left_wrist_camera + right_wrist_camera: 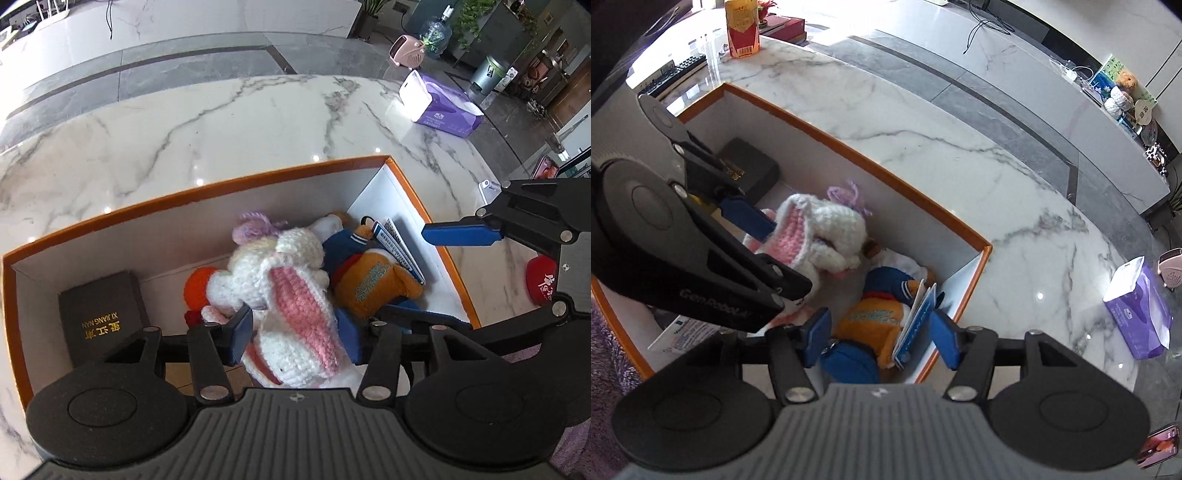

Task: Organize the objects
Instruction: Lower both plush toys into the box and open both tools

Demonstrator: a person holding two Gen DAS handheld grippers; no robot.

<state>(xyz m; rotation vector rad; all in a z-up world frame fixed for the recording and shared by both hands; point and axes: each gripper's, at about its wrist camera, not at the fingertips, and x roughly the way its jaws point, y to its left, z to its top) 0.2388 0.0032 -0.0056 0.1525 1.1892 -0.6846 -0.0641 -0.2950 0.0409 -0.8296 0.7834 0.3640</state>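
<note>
An orange-rimmed white box (207,190) (871,168) sits on the marble table. Inside lie a white and pink crocheted bunny (291,291) (816,232), an orange plush bear in blue (373,284) (871,321), a blue booklet (397,247) (918,321) against the right wall and a dark box with gold lettering (99,317) (748,166). My left gripper (295,339) is over the box with the bunny between its fingers; whether it grips it is unclear. My right gripper (882,336) is open over the bear and booklet, at the box's right end.
A purple tissue pack (443,101) (1141,306) lies on the table to the right. A red pouch (541,278) lies by the box. A yellow and red carton (740,27) and a remote (674,72) stand at the far left. A purple rug (605,343) is near.
</note>
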